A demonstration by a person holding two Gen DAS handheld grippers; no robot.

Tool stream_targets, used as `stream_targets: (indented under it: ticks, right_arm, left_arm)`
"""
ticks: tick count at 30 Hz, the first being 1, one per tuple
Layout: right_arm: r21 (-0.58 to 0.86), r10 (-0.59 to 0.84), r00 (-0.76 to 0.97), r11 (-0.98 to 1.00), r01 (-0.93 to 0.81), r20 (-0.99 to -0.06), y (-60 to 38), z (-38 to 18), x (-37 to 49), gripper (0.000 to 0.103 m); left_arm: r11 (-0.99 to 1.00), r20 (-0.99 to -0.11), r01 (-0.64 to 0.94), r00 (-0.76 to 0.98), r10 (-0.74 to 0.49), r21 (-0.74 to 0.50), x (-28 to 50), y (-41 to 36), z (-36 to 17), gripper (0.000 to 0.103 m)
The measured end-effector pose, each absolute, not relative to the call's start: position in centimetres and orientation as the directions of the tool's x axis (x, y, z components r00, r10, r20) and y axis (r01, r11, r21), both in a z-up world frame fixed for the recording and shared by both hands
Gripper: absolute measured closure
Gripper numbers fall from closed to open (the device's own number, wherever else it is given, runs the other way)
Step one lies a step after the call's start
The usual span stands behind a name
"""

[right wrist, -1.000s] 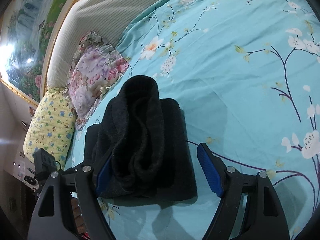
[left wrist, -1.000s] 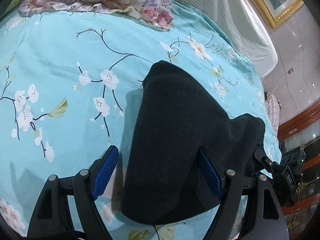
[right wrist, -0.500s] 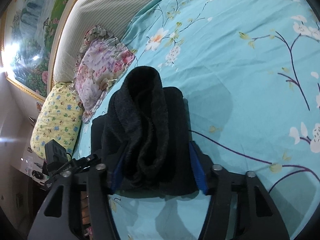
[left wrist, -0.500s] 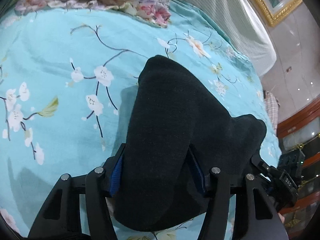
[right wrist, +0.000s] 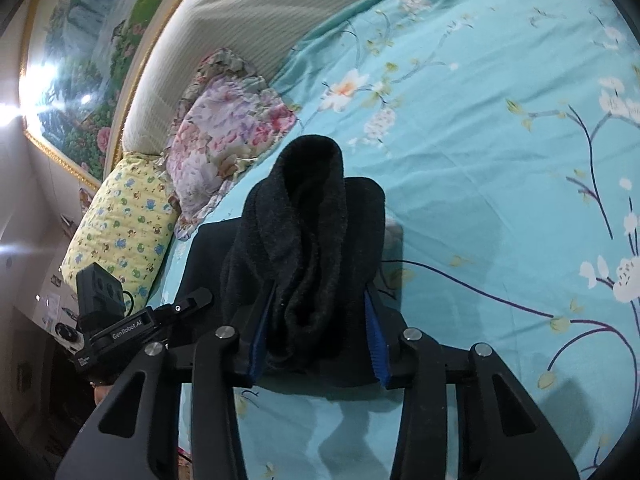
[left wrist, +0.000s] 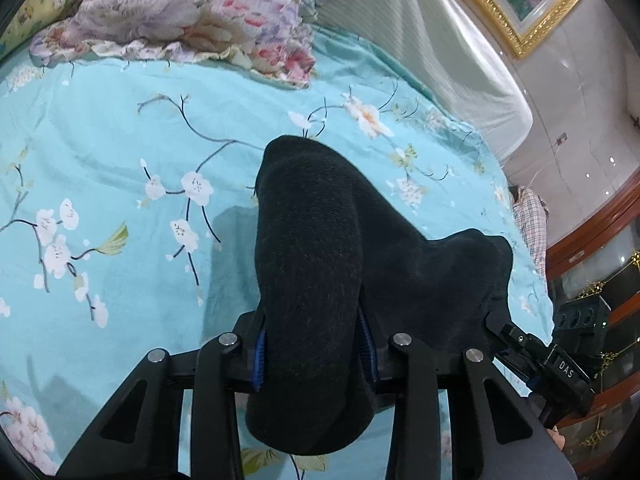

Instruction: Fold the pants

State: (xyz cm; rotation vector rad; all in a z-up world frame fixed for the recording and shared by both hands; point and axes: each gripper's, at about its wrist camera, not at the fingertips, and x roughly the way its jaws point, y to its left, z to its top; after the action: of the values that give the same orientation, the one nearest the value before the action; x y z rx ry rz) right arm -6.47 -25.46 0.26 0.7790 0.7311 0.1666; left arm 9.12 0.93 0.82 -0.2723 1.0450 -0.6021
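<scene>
The black pants [left wrist: 312, 248] lie folded into a thick bundle on the turquoise flowered bedsheet [left wrist: 120, 160]. My left gripper [left wrist: 314, 354] is shut on one end of the bundle, its blue pads pressed into the cloth. My right gripper [right wrist: 318, 336] is shut on the other end of the pants [right wrist: 312, 216], where the folded layers bunch up between the pads. The other gripper shows at the side of each view: the right one [left wrist: 548, 364], the left one [right wrist: 132, 320].
A flowered pillow [left wrist: 192, 16] and a yellow pillow [right wrist: 124, 232] lie at the head of the bed by the padded headboard [right wrist: 260, 12]. The bed's edge, a wooden cabinet [left wrist: 600, 264] and a checked cloth [left wrist: 530, 216] are at the right.
Both grippers went from open around the ends of the bundle to shut on the cloth. The bundle is now squeezed narrower between the pads.
</scene>
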Motion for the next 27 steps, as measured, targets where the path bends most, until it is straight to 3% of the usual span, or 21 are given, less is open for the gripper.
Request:
stream_targets:
  ticks: [13,27]
  right_arm:
    - [0.664,0.477,0.729,0.747,-0.043,-0.490,-19.9,4.1,-3.9,0.062]
    - [0.647,0.557,0.677,0.747,-0.153,-0.482,-13.4,5.1,2.9,0.062]
  left_arm:
    - [0.829,-0.677,0.254,0.484,-0.554,-0.498,8.3,8.6,4.7,0.066]
    - [0.875,-0.677,0.152,0.578,-0.456,-0.459,11.5,15.7,5.1,0.066]
